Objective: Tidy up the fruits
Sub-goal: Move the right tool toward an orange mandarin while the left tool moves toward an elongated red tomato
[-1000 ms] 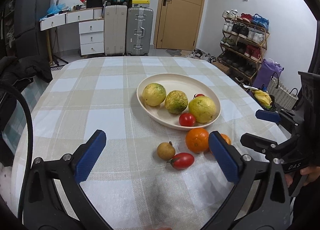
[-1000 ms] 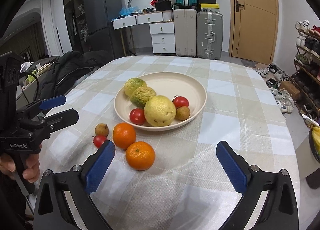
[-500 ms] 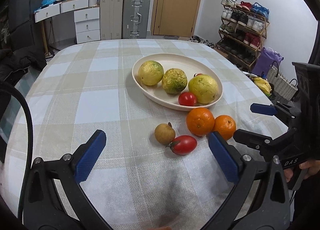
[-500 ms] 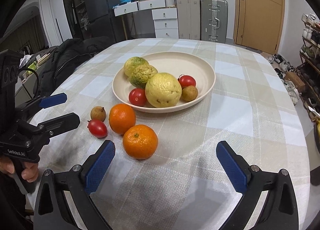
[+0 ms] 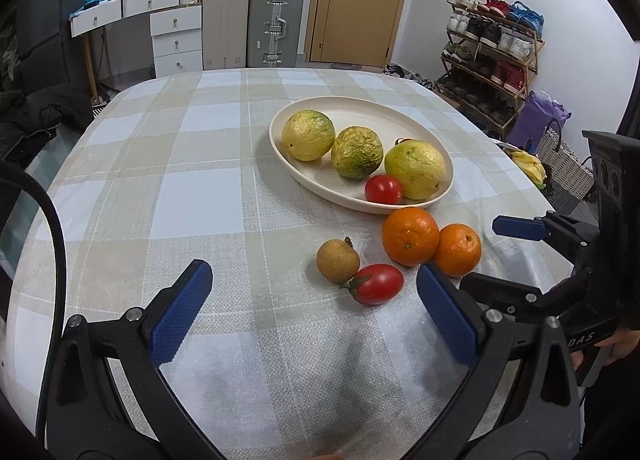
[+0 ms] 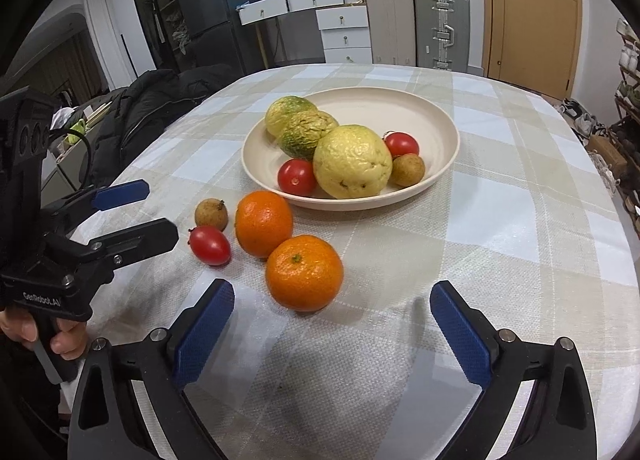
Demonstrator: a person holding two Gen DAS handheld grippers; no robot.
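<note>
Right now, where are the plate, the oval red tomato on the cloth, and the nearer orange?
plate [image 6: 436, 115]: right wrist view, bare inner wall.
oval tomato [image 6: 210, 246]: right wrist view, middle of its skin.
nearer orange [image 6: 304, 272]: right wrist view, centre of its peel.

Layout, right wrist view. Plate [image 6: 440, 175] sits mid-table [image 6: 520, 244]. In plate: three large fruits [image 6: 352, 161] in a row running 10 to 4 o'clock; one tomato [image 6: 297, 177] at 7 o'clock, a second tomato [image 6: 401, 144] and a small round fruit [image 6: 407, 169] at 3 o'clock. On table at plate's 7 o'clock: two oranges [image 6: 264, 223] touching; at their 9 o'clock, a small fruit [image 6: 211, 214] and a tomato [image 6: 210, 246].
</note>
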